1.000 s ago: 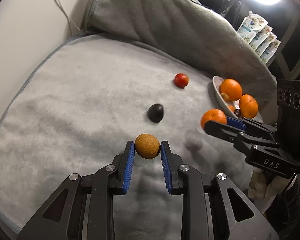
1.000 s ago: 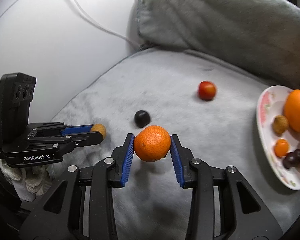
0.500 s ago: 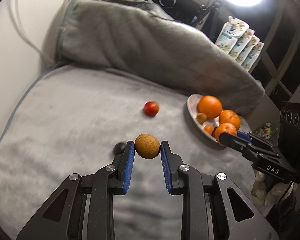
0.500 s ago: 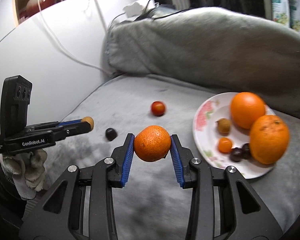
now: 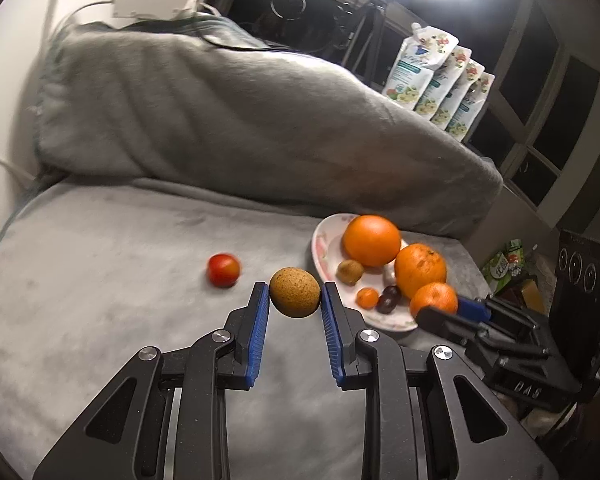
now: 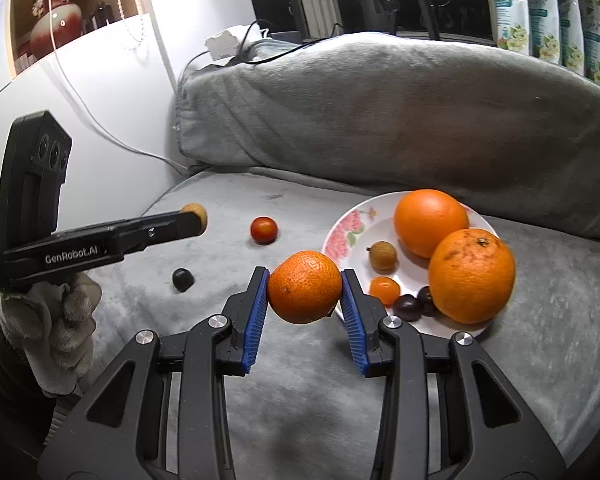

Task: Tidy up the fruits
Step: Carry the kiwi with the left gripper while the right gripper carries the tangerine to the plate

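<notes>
Fruits partly gathered: six lie on the plate, two are carried, two are left on the blanket.

On the plate [image 6: 342, 236], two large oranges [image 6: 471, 276], a brown fruit, a small orange one and two dark ones are already collected. A mandarin [image 6: 304, 286] is clamped between the right gripper [image 6: 304, 292] fingers near the plate's edge, and a brown round fruit [image 5: 295, 292] between the left gripper [image 5: 295, 300] fingers. On the grey blanket [image 6: 228, 248], a red tomato [image 6: 263, 230] and a dark fruit [image 6: 182, 279] remain to be fetched.
</notes>
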Demonstrator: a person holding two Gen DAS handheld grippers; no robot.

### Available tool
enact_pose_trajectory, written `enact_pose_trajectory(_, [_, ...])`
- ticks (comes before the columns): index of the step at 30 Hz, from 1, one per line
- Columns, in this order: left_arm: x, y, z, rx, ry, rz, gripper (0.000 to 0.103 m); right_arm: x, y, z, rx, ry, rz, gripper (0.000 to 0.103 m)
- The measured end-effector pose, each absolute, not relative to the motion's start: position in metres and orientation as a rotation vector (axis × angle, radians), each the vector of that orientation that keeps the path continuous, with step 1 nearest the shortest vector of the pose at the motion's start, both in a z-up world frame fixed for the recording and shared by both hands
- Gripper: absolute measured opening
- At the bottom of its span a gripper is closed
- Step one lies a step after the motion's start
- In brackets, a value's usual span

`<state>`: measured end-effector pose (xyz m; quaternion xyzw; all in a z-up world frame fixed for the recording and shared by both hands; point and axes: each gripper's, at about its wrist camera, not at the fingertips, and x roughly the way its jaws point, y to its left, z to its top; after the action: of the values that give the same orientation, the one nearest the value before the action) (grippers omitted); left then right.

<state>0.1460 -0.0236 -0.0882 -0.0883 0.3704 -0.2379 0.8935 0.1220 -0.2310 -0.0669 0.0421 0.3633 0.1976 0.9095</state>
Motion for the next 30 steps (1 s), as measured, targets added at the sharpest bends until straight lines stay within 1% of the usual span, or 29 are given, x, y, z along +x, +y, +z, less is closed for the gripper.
enact_pose_trajectory(17, [0.186,-0.088,-0.095,-0.099,0.788,-0.569,0.025,0.13,-0.252,-0.082,0.103,0.77,0.356,0.038])
enact_pose_trajectory(30, [0.202,-0.106,-0.103,-0.071,0.805,-0.574,0.025,0.14,-0.258,-0.091,0.102,0.794,0.331,0.038])
